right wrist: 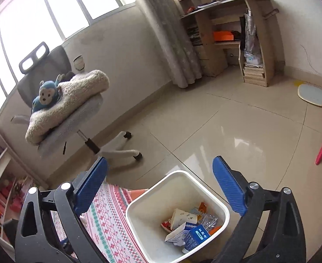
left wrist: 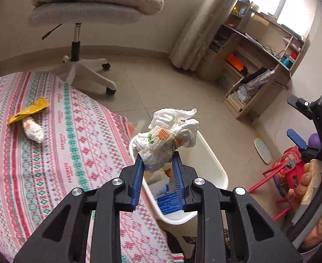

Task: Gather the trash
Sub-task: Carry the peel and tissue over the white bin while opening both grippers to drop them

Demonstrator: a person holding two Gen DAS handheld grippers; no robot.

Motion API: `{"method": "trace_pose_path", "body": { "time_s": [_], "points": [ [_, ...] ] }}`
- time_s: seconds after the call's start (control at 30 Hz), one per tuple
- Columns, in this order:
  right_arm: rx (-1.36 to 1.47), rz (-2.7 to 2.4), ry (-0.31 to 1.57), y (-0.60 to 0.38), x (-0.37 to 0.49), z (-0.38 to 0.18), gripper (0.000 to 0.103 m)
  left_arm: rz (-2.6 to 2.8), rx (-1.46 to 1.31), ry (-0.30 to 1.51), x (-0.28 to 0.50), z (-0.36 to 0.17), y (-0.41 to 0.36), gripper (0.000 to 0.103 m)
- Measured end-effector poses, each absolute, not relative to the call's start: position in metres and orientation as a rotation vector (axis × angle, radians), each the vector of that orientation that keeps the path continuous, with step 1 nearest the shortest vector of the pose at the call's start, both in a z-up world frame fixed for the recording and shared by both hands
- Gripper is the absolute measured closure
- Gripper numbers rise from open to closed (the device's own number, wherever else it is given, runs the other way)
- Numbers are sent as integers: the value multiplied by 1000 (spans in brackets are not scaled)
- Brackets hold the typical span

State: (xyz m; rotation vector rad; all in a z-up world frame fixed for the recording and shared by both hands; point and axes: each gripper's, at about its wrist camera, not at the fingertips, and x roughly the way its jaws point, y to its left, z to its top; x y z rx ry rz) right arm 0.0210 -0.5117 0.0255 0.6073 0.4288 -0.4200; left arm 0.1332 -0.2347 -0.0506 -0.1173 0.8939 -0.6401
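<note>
The white bin is half hidden in the left wrist view: the left gripper and the crumpled tissue wad it pinches cover the near wall, and only scraps of the contents show between the blue ribbed pads. The wad is soft white paper with an orange and green print, squeezed at its lower end, its loose top flaring above the bin in the centre of the frame. In the right wrist view the bin sits at lower centre, its bottom edge cut off by the frame; inside lie a blue and white carton, a paper cup and some wrappers too jumbled to count.

The right gripper stands wide apart with nothing between its two fingers (the bin lies below the gap). At the right edge of the left view it appears again, held by a hand partly cut off.

Two pieces remain on the patterned bedspread at the left of the frame: one flat yellow wrapper and one rolled white tissue, touching each other. A swivel chair carries a fleecy cushion and one blue monkey plush.
</note>
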Motion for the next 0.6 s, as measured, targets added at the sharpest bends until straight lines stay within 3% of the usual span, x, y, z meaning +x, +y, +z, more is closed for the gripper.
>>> {"method": "trace_pose_path", "body": {
  "time_s": [0.2, 0.33, 0.6],
  "points": [
    [679, -479, 380, -536, 7, 25, 7, -734, -97, 916, 127, -44, -287, 75],
    [732, -482, 366, -545, 1, 23, 7, -774, -62, 936, 122, -43, -310, 56],
    [704, -444, 376, -528, 12, 26, 7, -671, 11, 905, 124, -43, -285, 52]
  ]
}}
